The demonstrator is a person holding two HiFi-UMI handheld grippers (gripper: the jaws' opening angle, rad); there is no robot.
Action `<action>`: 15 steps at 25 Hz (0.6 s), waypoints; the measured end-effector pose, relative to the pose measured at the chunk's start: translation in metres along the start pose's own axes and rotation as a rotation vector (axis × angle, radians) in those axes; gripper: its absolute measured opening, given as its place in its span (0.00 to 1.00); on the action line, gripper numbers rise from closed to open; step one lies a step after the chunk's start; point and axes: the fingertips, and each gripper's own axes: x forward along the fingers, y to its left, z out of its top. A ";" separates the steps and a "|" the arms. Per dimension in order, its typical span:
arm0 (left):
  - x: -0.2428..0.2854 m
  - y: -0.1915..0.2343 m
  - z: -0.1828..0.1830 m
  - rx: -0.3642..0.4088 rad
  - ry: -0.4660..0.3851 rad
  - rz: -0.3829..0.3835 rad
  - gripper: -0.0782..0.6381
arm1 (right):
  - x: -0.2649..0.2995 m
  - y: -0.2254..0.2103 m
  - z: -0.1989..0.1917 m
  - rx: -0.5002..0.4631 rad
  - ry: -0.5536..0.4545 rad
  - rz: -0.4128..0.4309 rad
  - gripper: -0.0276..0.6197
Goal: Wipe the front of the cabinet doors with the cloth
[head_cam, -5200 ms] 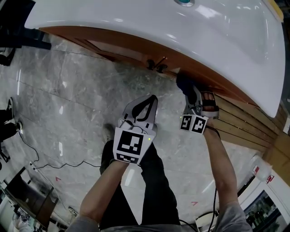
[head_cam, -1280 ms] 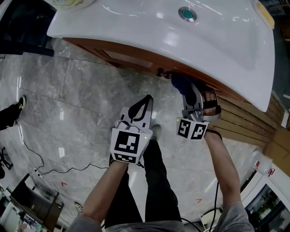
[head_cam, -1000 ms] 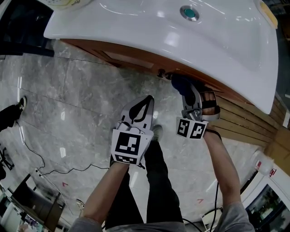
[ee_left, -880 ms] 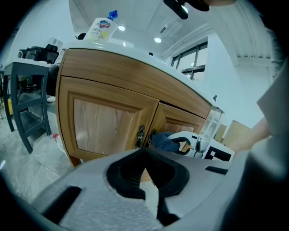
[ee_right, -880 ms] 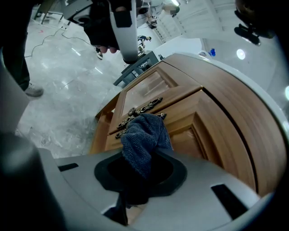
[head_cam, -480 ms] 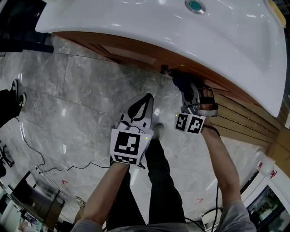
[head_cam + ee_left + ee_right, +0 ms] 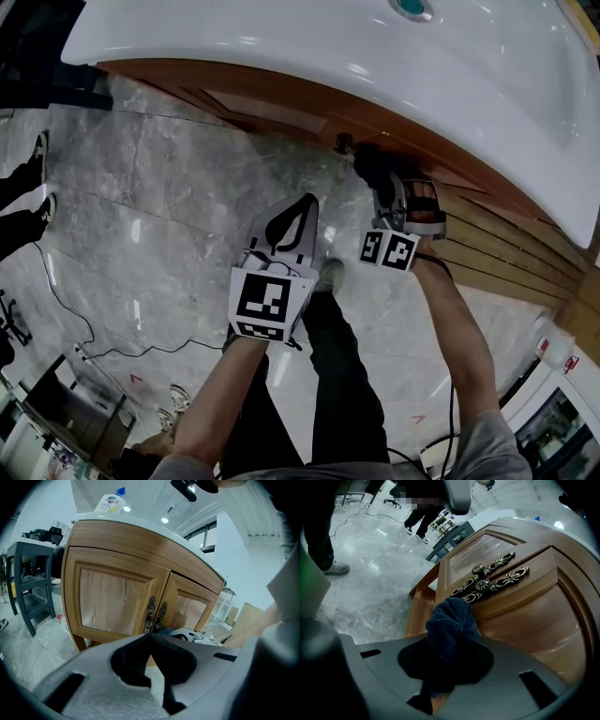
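Clamping a dark blue cloth (image 7: pixel 451 618), the right gripper (image 7: pixel 452 644) holds it at the wooden cabinet door (image 7: pixel 525 620), just beside the ornate handles (image 7: pixel 487 581). Left gripper (image 7: pixel 150 637) hangs over the marble floor (image 7: pixel 169 187), away from the cabinet, jaws together, nothing between them.

Hand-held gripper (image 7: pixel 440 667) clamping dark cloth (image 7: pixel 451 625), against cabinet door (image 7: pixel 525 616)

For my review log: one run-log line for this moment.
right gripper: shut on cloth | cloth: near door handles | left gripper: shut, empty
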 end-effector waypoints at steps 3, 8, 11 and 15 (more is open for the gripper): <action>0.002 0.000 -0.004 0.008 0.000 -0.001 0.12 | 0.004 0.005 0.000 -0.003 -0.009 -0.004 0.16; 0.005 0.003 -0.013 0.011 0.005 0.004 0.12 | 0.011 0.023 0.001 -0.013 -0.016 0.014 0.16; 0.007 0.004 -0.012 0.030 0.003 0.002 0.12 | 0.018 0.033 -0.002 0.001 0.001 0.034 0.16; 0.005 0.005 -0.011 0.040 -0.001 0.002 0.12 | 0.020 0.037 -0.005 0.046 0.023 0.035 0.16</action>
